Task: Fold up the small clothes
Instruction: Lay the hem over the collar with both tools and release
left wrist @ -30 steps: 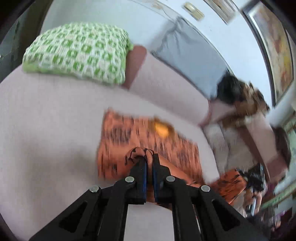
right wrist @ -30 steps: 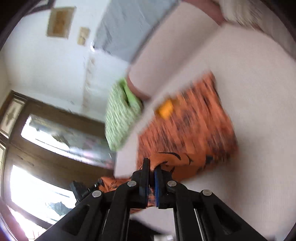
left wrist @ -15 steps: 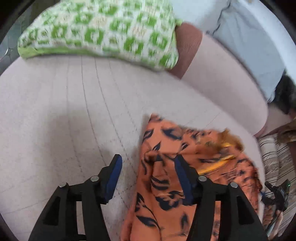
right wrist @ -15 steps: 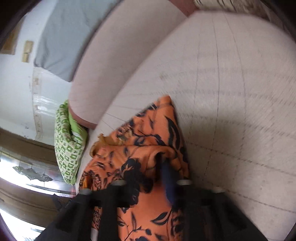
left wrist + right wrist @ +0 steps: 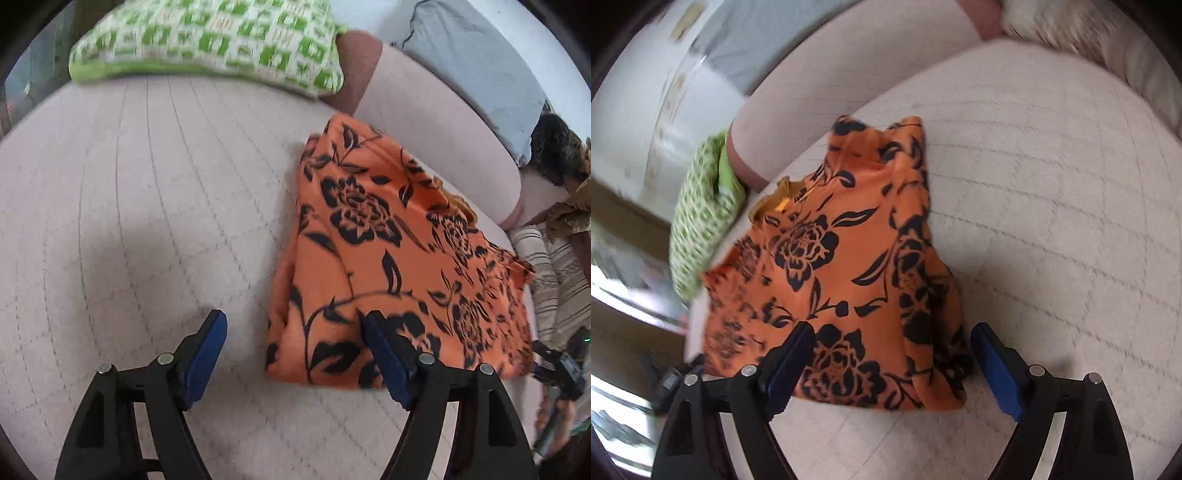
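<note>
left tool (image 5: 293,345) gapes wide and empty over the near left corner of the garment (image 5: 391,266); right tool (image 5: 892,354) is just as wide and empty, straddling the near right edge. the garment lies folded flat on the sofa seat (image 5: 147,206). next fold, i judge: pinch all layers at both near corners together, lift evenly, lay toward the backrest (image 5: 436,122). green cushion (image 5: 207,40) sits beyond.

The garment (image 5: 391,258) was orange with black flowers and leaves. The cushion (image 5: 214,40) wore a green-and-white check. The sofa seat (image 5: 147,206) was pale pink, faintly gridded; gripper pads (image 5: 207,354) were blue.
</note>
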`<state>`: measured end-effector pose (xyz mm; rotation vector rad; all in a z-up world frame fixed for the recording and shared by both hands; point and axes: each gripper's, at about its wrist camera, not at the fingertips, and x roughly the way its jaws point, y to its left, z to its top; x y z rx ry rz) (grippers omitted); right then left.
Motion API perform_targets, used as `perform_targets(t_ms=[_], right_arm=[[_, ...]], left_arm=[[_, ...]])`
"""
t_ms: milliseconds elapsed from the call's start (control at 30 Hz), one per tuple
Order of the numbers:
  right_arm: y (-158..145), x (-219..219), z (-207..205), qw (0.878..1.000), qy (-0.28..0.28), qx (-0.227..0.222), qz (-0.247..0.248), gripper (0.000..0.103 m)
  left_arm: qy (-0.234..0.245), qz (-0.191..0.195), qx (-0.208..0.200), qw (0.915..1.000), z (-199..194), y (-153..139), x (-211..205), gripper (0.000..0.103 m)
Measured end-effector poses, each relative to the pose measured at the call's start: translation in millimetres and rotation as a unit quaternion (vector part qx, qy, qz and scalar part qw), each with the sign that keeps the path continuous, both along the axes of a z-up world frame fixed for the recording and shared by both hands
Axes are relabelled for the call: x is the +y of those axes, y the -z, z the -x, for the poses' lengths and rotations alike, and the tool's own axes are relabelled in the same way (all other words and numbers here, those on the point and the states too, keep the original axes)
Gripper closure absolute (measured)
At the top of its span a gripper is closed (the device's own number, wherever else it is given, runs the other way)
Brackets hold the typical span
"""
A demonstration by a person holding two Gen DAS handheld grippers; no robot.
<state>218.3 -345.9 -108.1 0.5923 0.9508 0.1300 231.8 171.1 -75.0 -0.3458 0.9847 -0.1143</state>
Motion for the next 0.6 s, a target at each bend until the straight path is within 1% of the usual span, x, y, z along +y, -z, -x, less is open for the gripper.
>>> perform_targets(t_ms=[67, 133, 167, 200, 233, 267, 300, 333, 367, 400, 467, 500, 600], right_arm=[[-2, 10, -5, 1.000, -0.012, -0.014, 0.016, 0.015], [-4, 20, -12, 0.998, -0.026, -0.018, 0.048, 0.015], [1, 21, -15, 0.998, -0.028, -0.013, 0.057, 0.015], [5, 21, -19, 0.998, -0.025, -0.007, 0.059, 0.018], [8, 19, -20, 0.998, -0.019, -0.004, 0.061, 0.024], [9, 19, -21, 0.998, -0.016, 0.000, 0.064, 0.028], [9, 19, -22, 0.998, -0.015, 0.007, 0.068, 0.050], [8, 18, -24, 0.997, -0.020, 0.021, 0.070, 0.074], [7, 18, -26, 0.997, -0.023, 0.027, 0.070, 0.077], [5, 21, -30, 0.996, -0.028, 0.031, 0.075, 0.083], [-4, 28, -32, 0.993, -0.047, 0.031, 0.101, 0.086], [-9, 31, -32, 0.992, -0.052, 0.027, 0.112, 0.087], [-27, 28, -30, 0.994, -0.052, 0.012, 0.096, 0.089]], left_arm=[[0.008, 0.001, -0.003, 1.0000, -2, 1, -8, 0.026], [0.013, -0.017, -0.010, 0.9997, -2, 2, -18, 0.026], [0.013, -0.028, -0.012, 0.9994, -2, 4, -22, 0.026], [0.011, -0.037, -0.011, 0.9992, -4, 5, -25, 0.036], [0.012, -0.046, -0.010, 0.9988, -5, 4, -28, 0.048], [0.020, -0.055, -0.004, 0.9983, -9, 5, -32, 0.074], [0.027, -0.054, 0.003, 0.9982, -14, 7, -33, 0.085], [0.032, -0.048, 0.008, 0.9983, -18, 7, -36, 0.087], [0.036, -0.056, 0.012, 0.9977, -21, 5, -39, 0.089], [0.041, -0.063, 0.012, 0.9971, -22, 3, -43, 0.090], [0.046, -0.070, 0.005, 0.9965, -23, -6, -46, 0.091], [0.043, -0.067, 0.000, 0.9968, -22, -11, -45, 0.091], [0.035, -0.049, -0.017, 0.9980, -15, -35, -36, 0.091]])
